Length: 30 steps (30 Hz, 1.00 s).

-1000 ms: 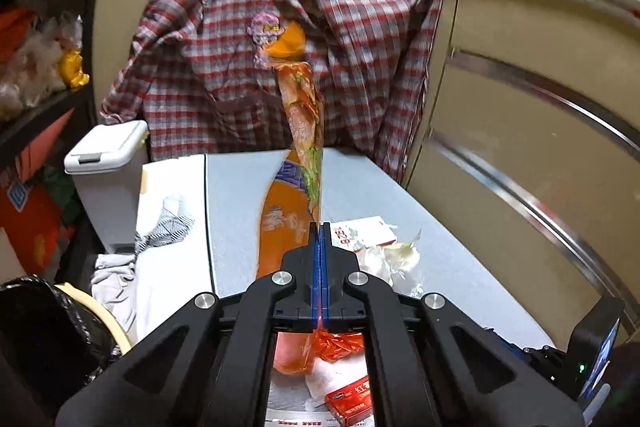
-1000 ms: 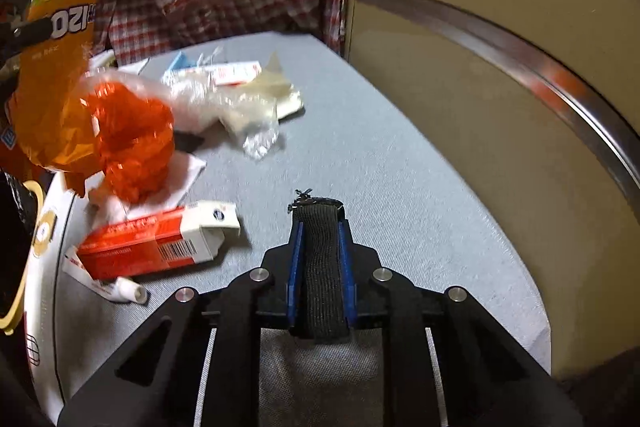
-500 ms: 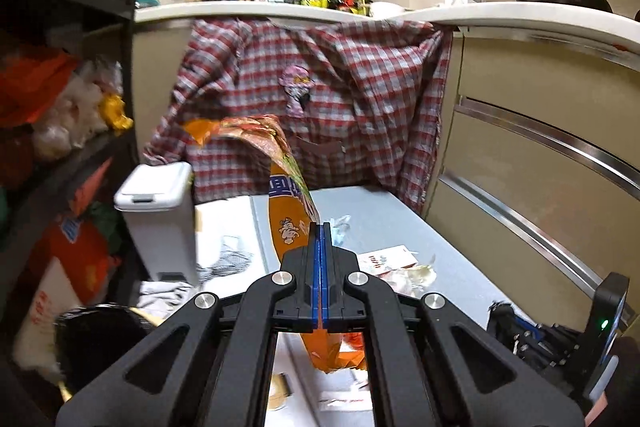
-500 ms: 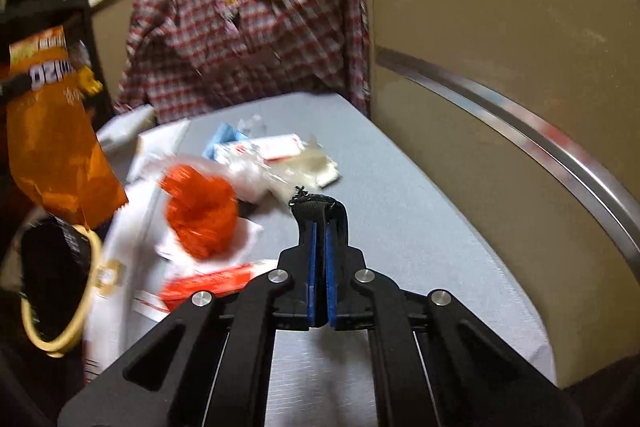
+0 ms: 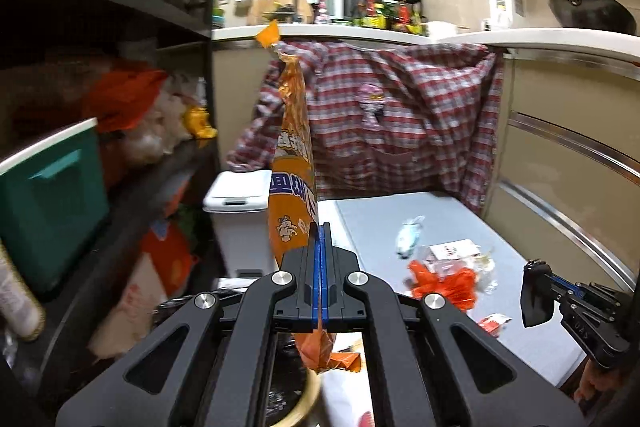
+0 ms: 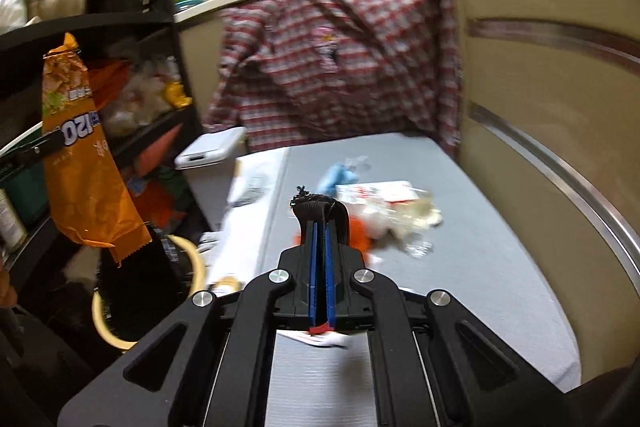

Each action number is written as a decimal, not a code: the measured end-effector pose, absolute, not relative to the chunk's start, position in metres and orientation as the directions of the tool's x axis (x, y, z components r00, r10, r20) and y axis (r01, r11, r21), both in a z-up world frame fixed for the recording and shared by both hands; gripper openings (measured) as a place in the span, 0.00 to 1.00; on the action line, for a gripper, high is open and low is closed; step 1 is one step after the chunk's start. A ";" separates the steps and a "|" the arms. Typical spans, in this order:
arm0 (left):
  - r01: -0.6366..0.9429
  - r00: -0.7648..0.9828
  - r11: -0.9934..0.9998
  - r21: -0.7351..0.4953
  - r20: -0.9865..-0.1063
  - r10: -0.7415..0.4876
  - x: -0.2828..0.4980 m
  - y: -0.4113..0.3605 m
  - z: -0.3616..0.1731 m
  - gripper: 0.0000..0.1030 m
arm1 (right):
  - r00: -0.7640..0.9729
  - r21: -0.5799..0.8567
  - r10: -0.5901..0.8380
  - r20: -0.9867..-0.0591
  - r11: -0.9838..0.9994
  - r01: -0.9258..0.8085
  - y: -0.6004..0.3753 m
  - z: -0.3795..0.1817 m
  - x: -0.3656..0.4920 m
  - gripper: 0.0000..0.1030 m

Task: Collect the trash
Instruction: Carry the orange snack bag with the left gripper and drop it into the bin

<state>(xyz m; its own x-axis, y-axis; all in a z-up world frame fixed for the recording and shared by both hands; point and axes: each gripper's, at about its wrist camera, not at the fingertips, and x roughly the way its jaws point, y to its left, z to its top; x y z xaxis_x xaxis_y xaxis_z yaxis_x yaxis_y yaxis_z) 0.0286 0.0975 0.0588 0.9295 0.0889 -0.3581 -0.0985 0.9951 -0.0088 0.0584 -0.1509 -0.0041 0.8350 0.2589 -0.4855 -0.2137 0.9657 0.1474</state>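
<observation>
My left gripper (image 5: 320, 231) is shut on an orange snack bag (image 5: 294, 155) and holds it upright in the air, left of the grey table (image 5: 448, 219). In the right wrist view the bag (image 6: 80, 163) hangs above a black-lined bin with a tan rim (image 6: 132, 291). My right gripper (image 6: 319, 211) is shut and empty above the grey table (image 6: 460, 247); it also shows in the left wrist view (image 5: 538, 297). An orange crumpled wrapper (image 5: 444, 285), a white card (image 5: 454, 251) and clear plastic scraps (image 6: 404, 219) lie on the table.
A white lidded bin (image 5: 238, 211) stands left of the table. A dark shelf unit (image 5: 100, 147) with bags and a green box fills the left. A plaid shirt (image 5: 400, 115) hangs behind the table. A beige cabinet wall (image 6: 540, 107) bounds the right side.
My left gripper has lifted the orange bag off the table and swung it left, over the black-lined bin. My right gripper has risen and tilted up; it stays shut.
</observation>
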 end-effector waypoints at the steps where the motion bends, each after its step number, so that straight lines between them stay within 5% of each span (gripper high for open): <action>1: -0.115 0.928 0.993 -0.011 -0.359 0.103 0.025 0.105 0.059 0.00 | 0.831 0.147 0.273 -0.484 0.962 -0.230 -0.144 -0.002 0.059 0.04; 13: -0.188 0.890 0.980 -0.064 -0.433 0.142 0.016 0.168 0.036 0.00 | 0.770 0.108 0.423 -0.478 0.898 -0.427 -0.038 0.010 0.059 0.04; 30: -0.200 0.835 0.974 -0.102 -0.538 0.115 0.052 0.202 -0.011 0.00 | 0.721 0.072 0.405 -0.562 0.893 -0.445 0.000 -0.021 0.085 0.04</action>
<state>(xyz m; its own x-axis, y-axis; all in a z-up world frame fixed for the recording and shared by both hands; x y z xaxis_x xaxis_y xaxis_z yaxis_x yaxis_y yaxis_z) 0.0523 0.2019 -0.0107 0.8352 0.1152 -0.5378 -0.2003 0.9744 -0.1024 0.0845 -0.0004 -0.0209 0.7210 0.4047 -0.5624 -0.4450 0.8926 0.0718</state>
